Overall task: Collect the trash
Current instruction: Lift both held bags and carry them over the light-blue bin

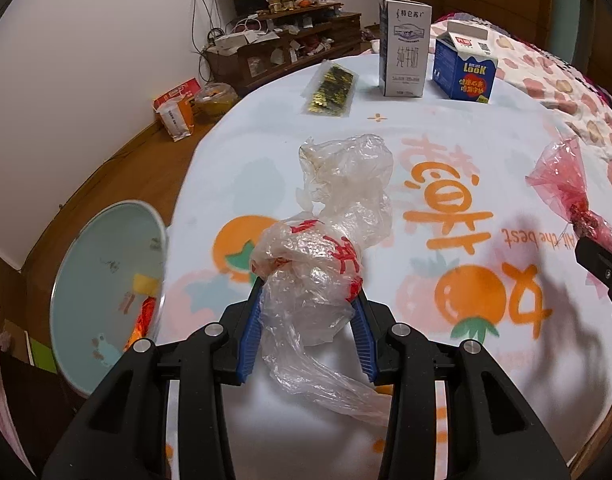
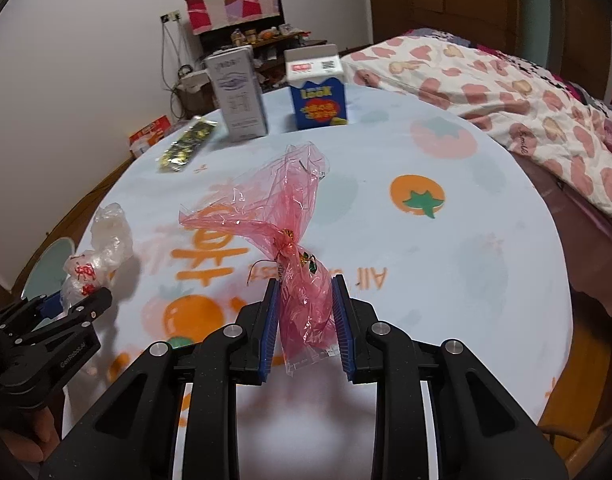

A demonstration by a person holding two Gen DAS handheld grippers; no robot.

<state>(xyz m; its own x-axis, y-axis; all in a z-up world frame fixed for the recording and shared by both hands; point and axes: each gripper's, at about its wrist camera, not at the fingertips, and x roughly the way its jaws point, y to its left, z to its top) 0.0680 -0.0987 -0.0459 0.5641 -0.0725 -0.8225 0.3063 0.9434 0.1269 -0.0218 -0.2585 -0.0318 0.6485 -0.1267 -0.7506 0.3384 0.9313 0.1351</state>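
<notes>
My left gripper point(image 1: 309, 292) is shut on a crumpled clear plastic bag with red print point(image 1: 330, 248) and holds it above the round table. It also shows at the left of the right wrist view point(image 2: 102, 248). My right gripper point(image 2: 305, 284) is shut on a pink cellophane wrapper point(image 2: 282, 220), held above the table; the wrapper also shows at the right edge of the left wrist view point(image 1: 562, 184). A pale blue trash bin point(image 1: 106, 292) with some wrappers inside stands on the floor left of the table.
On the fruit-print tablecloth point(image 1: 486, 140) at the far side stand a white milk carton point(image 1: 404, 46) and a blue Look carton point(image 1: 464, 66), with a green-gold flat packet point(image 1: 332, 88) to their left. A bed with a pink-patterned quilt point(image 2: 506, 92) lies to the right.
</notes>
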